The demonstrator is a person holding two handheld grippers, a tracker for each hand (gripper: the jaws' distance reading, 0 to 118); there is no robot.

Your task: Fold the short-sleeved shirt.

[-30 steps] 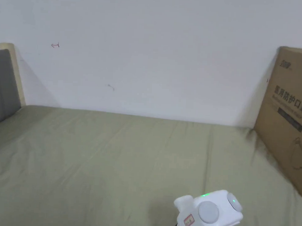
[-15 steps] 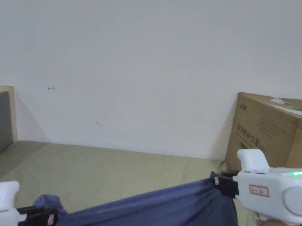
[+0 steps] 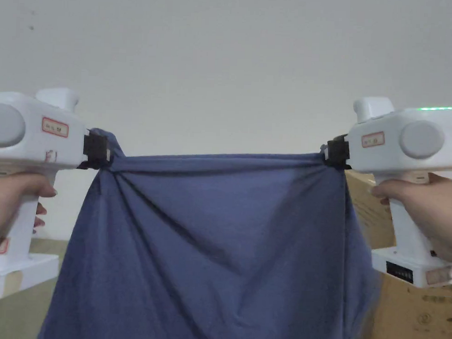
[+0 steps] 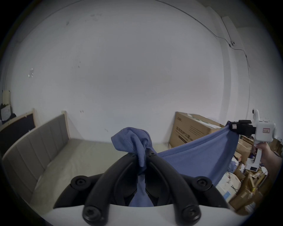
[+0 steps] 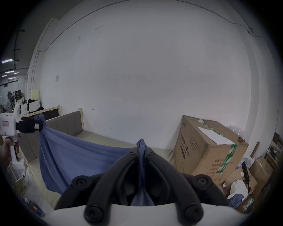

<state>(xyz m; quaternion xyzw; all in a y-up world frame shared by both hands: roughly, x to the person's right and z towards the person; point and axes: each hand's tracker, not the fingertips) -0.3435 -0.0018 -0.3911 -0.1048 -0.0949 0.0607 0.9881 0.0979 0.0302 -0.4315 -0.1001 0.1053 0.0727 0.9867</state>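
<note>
blue shirt (image 3: pixel 208 241) now lifted high and stretched in air between both claws, a second ago only bed (image 4: pixel 85 152) in head view, shirt low at 6 o'clock; left gripper (image 3: pixel 100 150) at 9 o'clock clamped on bunched corner, right gripper (image 3: pixel 333 153) at 3 o'clock clamped on other corner; likely shake-out before laying flat, fold not yet begun
</note>
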